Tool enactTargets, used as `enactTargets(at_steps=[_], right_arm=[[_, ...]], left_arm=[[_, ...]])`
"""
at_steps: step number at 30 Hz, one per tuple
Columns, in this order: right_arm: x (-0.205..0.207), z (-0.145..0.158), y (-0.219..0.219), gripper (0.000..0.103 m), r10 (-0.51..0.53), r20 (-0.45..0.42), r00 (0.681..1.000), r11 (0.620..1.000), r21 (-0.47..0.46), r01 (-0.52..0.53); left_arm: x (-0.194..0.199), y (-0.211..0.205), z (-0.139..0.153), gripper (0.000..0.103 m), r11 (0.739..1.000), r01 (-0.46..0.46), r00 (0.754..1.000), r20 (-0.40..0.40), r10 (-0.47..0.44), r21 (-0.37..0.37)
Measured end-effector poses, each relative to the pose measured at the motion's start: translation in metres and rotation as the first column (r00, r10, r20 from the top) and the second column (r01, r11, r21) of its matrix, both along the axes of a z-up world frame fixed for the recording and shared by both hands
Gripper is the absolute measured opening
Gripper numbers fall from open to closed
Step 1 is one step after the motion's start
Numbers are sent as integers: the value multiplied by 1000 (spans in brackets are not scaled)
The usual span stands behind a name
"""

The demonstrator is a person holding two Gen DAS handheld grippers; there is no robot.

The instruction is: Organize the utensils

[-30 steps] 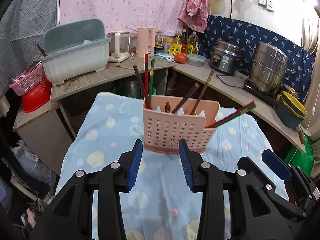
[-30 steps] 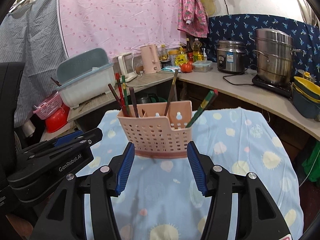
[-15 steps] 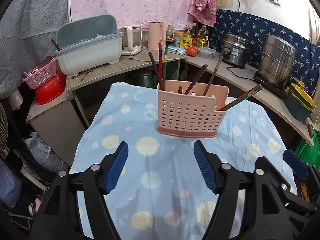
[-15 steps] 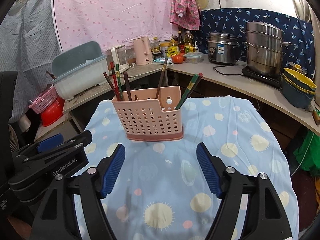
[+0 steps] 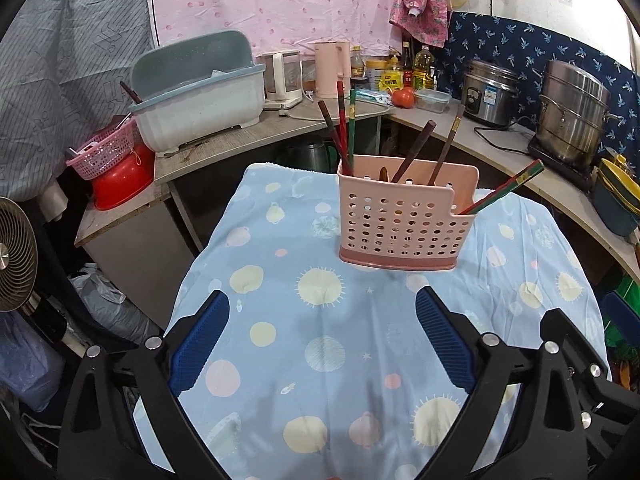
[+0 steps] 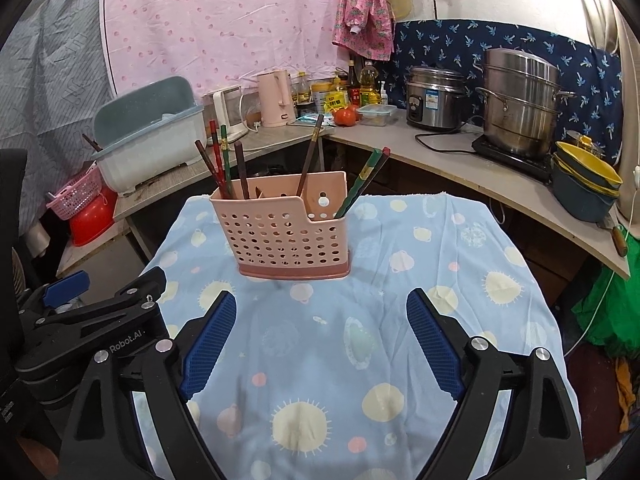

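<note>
You work over a small table covered with a light blue cloth [image 5: 320, 344] that has pale suns and dots printed on it. Nearest to you, your left gripper [image 5: 322, 342] hangs above the front part of this cloth with its blue-padded jaws wide apart and nothing between them. Your right gripper [image 6: 320, 340] is the same: jaws spread wide, empty, above the cloth. In the right wrist view you see the left gripper's black body low at the left side.

Further on, in the middle of the cloth, the pink perforated utensil holder [image 5: 404, 222] stands upright, well apart from both grippers. Chopsticks stand in it. A dark, a red and a green one [image 5: 343, 128] lean together in its left end, two brown ones [image 5: 430, 148] in the middle part, and a red-green pair [image 5: 508, 184] leans out over the low right corner.

Behind the table a curved counter [image 6: 436, 156] runs along the wall. On it there are a grey-blue dish rack [image 5: 200, 92], a pink kettle [image 6: 276, 98], bottles, a tomato [image 6: 346, 116], a rice cooker [image 6: 436, 98] and a steel steamer pot [image 6: 520, 104]. A pink dotted curtain [image 6: 224, 20] hangs at the back.
</note>
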State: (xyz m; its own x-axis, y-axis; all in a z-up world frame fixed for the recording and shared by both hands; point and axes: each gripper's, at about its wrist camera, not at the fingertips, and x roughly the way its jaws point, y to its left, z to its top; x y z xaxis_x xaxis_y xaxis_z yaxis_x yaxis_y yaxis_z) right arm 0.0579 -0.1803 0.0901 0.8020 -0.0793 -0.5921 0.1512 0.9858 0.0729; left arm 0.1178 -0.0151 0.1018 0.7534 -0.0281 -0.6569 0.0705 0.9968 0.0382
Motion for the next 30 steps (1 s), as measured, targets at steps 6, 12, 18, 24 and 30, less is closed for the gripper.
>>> enactTargets(at_steps=[6,12,18,24,30], right_arm=[[3,-1,0,87,-2,7,1000,1000,-19,2],[5,-4,0,97,-11,9,1000,1000,-27,12],[8,-6,0,97,-12,4,1000,1000,-28,12],[12,-8,-1,97,-18,-2,1000,1000,-23,18],[13,-9,-1,97,-18,-4,1000,1000,-26,18]], left_arm=[[5,2,-3,91,1000,-14,1000,-17,14,2],[10,4,-6,94,1000,-23,999,-30,23,-11],[12,5,-9,96,1000,-28,999,-32,28,-7],[15,4,-12,96,1000,-20,999,-34,20,3],[18,6,-15,96,1000,-17,999,-45,17,-8]])
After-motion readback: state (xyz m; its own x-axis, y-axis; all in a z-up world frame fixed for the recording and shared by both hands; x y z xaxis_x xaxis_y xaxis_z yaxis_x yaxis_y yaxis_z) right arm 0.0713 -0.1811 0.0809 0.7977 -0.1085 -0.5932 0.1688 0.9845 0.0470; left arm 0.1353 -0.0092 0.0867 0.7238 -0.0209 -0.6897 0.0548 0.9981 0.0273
